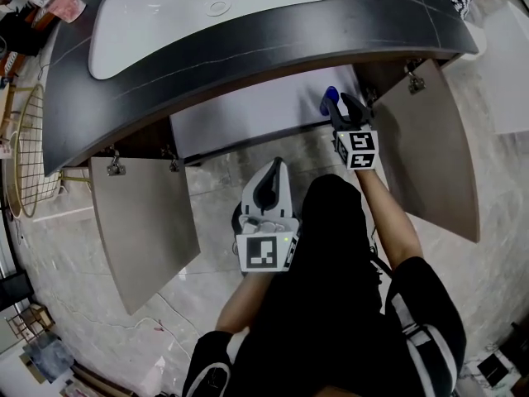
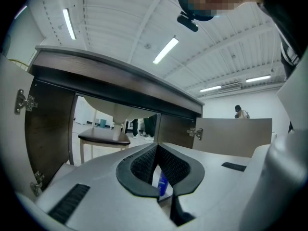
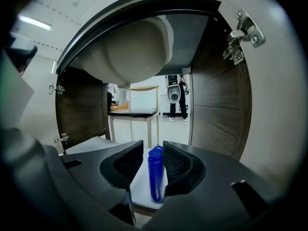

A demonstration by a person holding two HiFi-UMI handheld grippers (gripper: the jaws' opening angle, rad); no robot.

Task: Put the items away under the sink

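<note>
**A:** What's the big picture from where you stand?

**B:** The sink worktop [image 1: 248, 52] hangs over everything. Under it the left door [image 1: 145, 222] and the right door [image 1: 434, 151] are swung wide, with the white cabinet floor [image 1: 240, 114] between them.

**A:** And the tools?

**B:** The left tool [image 1: 274, 176] sits out in front of the opening, jaws together on nothing. The right tool [image 1: 342, 107] is up at the front edge of the cabinet floor, toward its right corner, jaws apart.

**A:** Where's the bottle?

**B:** The blue bottle [image 3: 155, 174] stands upright just inside that front edge, dead ahead of the right tool and between its jaws. It's close against the right-hand one, though I can't tell if they touch. There's a clear gap on the other side, so I'd not call it a grip.

**A:** So what matters next?

**B:** Its long axis is vertical and the jaws flank it. The right hand is far nearer. I'd say a straight pull-back along the jaws leaves it standing, and a sideways drift could tip it off the edge.
</note>
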